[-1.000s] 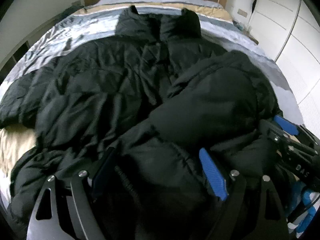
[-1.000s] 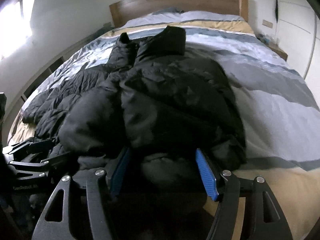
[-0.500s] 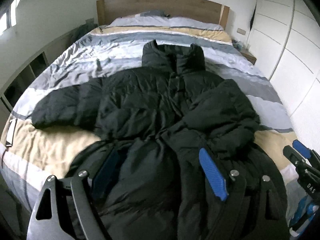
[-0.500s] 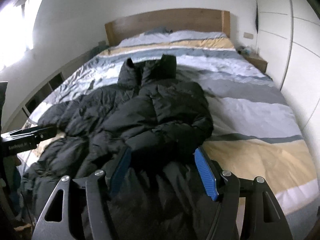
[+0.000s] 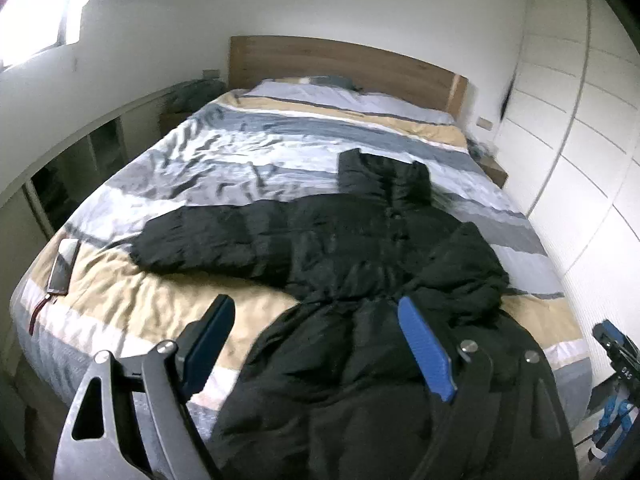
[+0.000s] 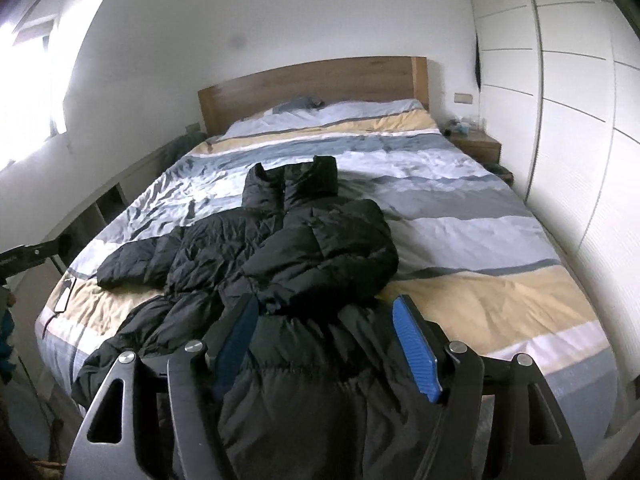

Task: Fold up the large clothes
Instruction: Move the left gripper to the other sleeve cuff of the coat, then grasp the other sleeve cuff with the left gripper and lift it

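Jacket [image 5: 360,248], black and puffy, lies across the striped bed [image 5: 248,152], collar toward the headboard [image 5: 340,60], hem hanging over the foot edge toward both cameras. Versus a second ago both views sit higher and further back: the jacket filled the frames then, now the whole bed and walls show, and the left sleeve lies stretched out flat instead of bunched. Left gripper [image 5: 316,344] tilts down over the foot of the bed, fingers spread wide, hem fabric lying between them but not pinched. Right gripper [image 6: 324,340] tilts down likewise, fingers spread and just been opening a bit more, jacket hem between them; can't tell if the pads touch it. Right sleeve is folded over the chest. Left view alone shows a phone [image 5: 64,264] clearly at the bed's left edge; right view alone shows the nightstand [image 6: 476,146] top clearly, beside the wardrobe [image 6: 568,120].
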The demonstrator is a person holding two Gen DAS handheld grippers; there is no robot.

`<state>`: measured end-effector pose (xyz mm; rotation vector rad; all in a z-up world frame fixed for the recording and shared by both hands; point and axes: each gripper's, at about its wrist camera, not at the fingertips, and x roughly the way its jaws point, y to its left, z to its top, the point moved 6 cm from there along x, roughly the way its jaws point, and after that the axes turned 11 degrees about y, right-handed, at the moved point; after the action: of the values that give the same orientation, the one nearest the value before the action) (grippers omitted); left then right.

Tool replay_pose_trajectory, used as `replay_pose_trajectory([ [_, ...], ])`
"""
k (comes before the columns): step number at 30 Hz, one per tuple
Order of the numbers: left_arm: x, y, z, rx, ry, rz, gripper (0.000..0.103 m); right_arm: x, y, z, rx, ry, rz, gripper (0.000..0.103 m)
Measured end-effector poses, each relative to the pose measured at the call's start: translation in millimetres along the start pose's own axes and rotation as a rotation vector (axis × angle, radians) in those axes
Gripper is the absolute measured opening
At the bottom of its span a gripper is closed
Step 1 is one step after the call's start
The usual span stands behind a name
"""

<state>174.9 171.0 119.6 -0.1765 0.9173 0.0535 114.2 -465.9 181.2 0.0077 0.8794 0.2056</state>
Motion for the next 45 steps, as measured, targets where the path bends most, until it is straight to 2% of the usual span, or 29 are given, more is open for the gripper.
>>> replay_pose_trajectory([
  [7, 9.2, 61.3, -12.1, -0.056, 0.031, 0.048, 0.084, -10.0, -9.0, -2.6, 0.040, 0.002, -0.033, 0.069],
  [12, 24.2, 108.0, -4.4, -0.114, 0.038, 0.082, 0.084, -16.4, -13.5, 2.9, 0.067, -0.012, -0.052, 0.070],
  [15, 44.4, 148.8, 2.9, -0.175, 0.061, 0.087, 0.084, -14.1, -14.9, 6.4, 0.084, -0.012, -0.060, 0.071],
  [22, 111.1, 245.2, 16.8, -0.378, 0.142, 0.005, 0.084, 14.9, -18.5, 13.0, 0.110, 0.031, -0.097, 0.071],
  [28, 176.6, 303.1, 27.4, -0.561, 0.161, -0.088, 0.084, 50.0, -23.8, 19.2, 0.127, 0.079, -0.138, 0.071],
  [32, 221.7, 326.2, 34.8, -0.674, 0.159, -0.149, 0.082, 73.8, -30.3, 24.3, 0.145, 0.113, -0.166, 0.071],
  [40, 303.2, 357.9, 43.8, -0.827, 0.191, -0.169, 0.081, 112.3, -33.1, 29.2, 0.149, 0.174, -0.204, 0.071],
  [43, 324.4, 362.9, 47.9, -0.863, 0.198, -0.184, 0.075, 124.3, -32.5, 29.9, 0.139, 0.193, -0.217, 0.071],
  [44, 328.5, 364.0, 48.9, -0.874, 0.197, -0.192, 0.069, 128.3, -31.2, 29.9, 0.140, 0.200, -0.216, 0.071],
  [45, 332.0, 364.7, 50.0, -0.880, 0.196, -0.200, 0.057, 132.7, -30.4, 29.4, 0.142, 0.207, -0.214, 0.071],
])
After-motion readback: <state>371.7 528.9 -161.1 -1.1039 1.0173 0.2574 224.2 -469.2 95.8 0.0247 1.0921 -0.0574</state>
